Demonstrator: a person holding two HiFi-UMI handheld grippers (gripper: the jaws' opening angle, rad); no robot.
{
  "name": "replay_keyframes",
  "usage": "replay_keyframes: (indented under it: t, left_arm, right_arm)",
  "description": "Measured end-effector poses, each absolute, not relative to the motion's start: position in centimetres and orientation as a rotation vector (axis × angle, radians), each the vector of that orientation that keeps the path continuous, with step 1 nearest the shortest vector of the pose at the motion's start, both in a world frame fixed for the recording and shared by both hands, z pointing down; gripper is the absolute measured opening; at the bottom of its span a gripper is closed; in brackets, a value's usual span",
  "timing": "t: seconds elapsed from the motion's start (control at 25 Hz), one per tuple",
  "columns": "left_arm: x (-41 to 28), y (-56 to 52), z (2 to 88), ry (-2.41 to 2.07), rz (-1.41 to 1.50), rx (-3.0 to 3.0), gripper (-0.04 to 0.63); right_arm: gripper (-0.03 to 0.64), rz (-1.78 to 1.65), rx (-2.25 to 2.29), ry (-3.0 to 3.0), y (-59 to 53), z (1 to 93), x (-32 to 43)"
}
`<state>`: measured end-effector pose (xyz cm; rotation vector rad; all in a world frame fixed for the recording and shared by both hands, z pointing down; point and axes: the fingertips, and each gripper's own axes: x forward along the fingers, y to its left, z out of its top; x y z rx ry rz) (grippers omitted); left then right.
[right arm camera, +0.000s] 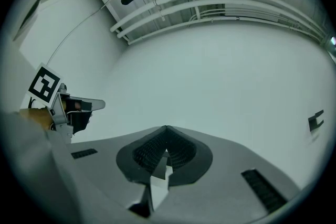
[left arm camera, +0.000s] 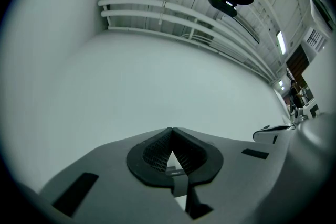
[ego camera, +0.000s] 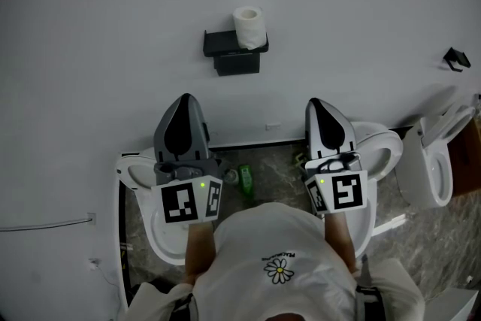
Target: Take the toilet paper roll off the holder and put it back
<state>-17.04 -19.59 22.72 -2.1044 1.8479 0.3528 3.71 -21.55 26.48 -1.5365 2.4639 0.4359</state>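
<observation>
Jaws of the left gripper [left arm camera: 170,132] and the right gripper [right arm camera: 166,129] are seen pressed together, nothing between them. Well ahead of them, roughly midway between the two, the toilet paper roll [ego camera: 249,26] stands upright on the black holder [ego camera: 234,55]. It is judged light, soft and easily crushed, so it is best taken gently across its sides. Neither gripper view shows it, and whether a peg retains it cannot be told.

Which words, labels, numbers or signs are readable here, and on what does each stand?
None can be read.
Print above the daisy on the white shirt: too small to read.
Square black-and-white markers on the left gripper and right gripper: patterns only, no letters.
Any print on the green bottle: too small to read.
</observation>
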Motion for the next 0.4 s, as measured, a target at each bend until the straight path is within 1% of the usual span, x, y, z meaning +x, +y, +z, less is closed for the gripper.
replay_keyframes:
  t: [0.4]
  left_arm:
    - [-17.36,-20.09,23.46,1.862,0.340,-2.118,0.017]
  right_arm:
    - [0.009,0.435,-1.545,2.475,-21.83,26.92,3.51]
